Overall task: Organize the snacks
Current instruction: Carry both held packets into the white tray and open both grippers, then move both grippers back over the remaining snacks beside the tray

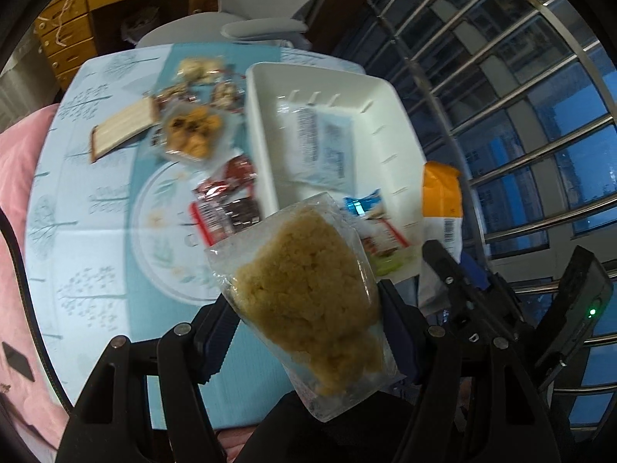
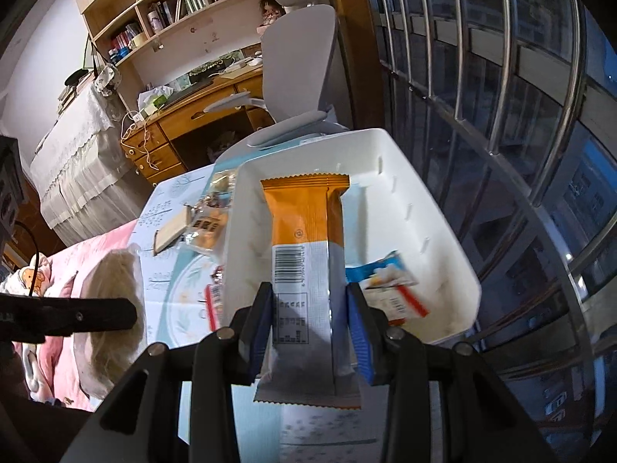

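White bin point(image 1: 266, 123): smooth matt plastic. Clear crinkled film bag point(image 1: 308, 293) over rough, crumbly yellow cake; orange-and-white wrapper point(image 2: 304, 247) of dull foil-like film, glossy red packets point(image 1: 225, 200) at nine o'clock of the bin. Tablecloth point(image 1: 92, 177) creased, faintly sheened; window bars point(image 1: 513, 88) polished metal.

Bin point(image 1: 266, 123) sits at right side of table point(image 1: 77, 177), window bars point(image 1: 520, 115) to its right, chair point(image 1: 246, 4) behind the table. In bin: flat packet point(image 1: 320, 146) on the floor, a second packet point(image 1: 370, 220) at the near end. Left of bin, on table: plate point(image 1: 162, 239) nearest, wrapped bars point(image 1: 227, 204) on its rim beside the bin wall, cookie bag point(image 1: 193, 131) and wafer pack point(image 1: 123, 127) behind those, more snacks point(image 1: 200, 69) at the far edge.
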`<action>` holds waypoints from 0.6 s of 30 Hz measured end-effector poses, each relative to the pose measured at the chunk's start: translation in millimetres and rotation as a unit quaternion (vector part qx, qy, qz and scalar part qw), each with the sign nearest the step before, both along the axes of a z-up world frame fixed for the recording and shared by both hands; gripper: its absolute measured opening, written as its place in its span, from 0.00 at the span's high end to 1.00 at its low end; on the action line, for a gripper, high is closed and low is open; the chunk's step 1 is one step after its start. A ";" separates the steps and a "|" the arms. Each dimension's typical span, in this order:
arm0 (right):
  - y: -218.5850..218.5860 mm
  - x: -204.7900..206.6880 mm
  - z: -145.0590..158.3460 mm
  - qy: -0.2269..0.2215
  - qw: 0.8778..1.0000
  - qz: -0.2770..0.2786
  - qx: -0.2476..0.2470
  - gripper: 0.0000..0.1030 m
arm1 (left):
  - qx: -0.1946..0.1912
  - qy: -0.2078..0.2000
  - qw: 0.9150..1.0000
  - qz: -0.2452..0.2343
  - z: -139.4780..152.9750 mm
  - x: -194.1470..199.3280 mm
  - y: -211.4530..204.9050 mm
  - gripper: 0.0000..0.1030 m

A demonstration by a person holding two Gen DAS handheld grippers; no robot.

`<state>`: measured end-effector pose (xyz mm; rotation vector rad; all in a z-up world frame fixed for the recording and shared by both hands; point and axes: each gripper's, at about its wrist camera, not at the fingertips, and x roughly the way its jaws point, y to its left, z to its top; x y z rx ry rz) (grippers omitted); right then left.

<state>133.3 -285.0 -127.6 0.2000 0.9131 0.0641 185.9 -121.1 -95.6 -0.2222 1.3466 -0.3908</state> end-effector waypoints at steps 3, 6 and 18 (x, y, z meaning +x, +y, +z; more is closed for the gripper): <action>-13.5 1.1 -0.3 0.001 1.000 0.002 -0.005 0.63 | -0.021 -0.012 1.000 -0.007 0.8 3.2 -18.5 0.34; -27.6 4.4 -3.3 0.005 1.000 0.002 -0.011 0.63 | -0.037 -0.028 0.999 -0.016 2.2 6.7 -36.8 0.34; -58.7 17.9 -27.5 0.052 0.998 -0.008 0.025 0.53 | -0.056 -0.063 0.996 -0.021 6.3 14.2 -64.9 0.15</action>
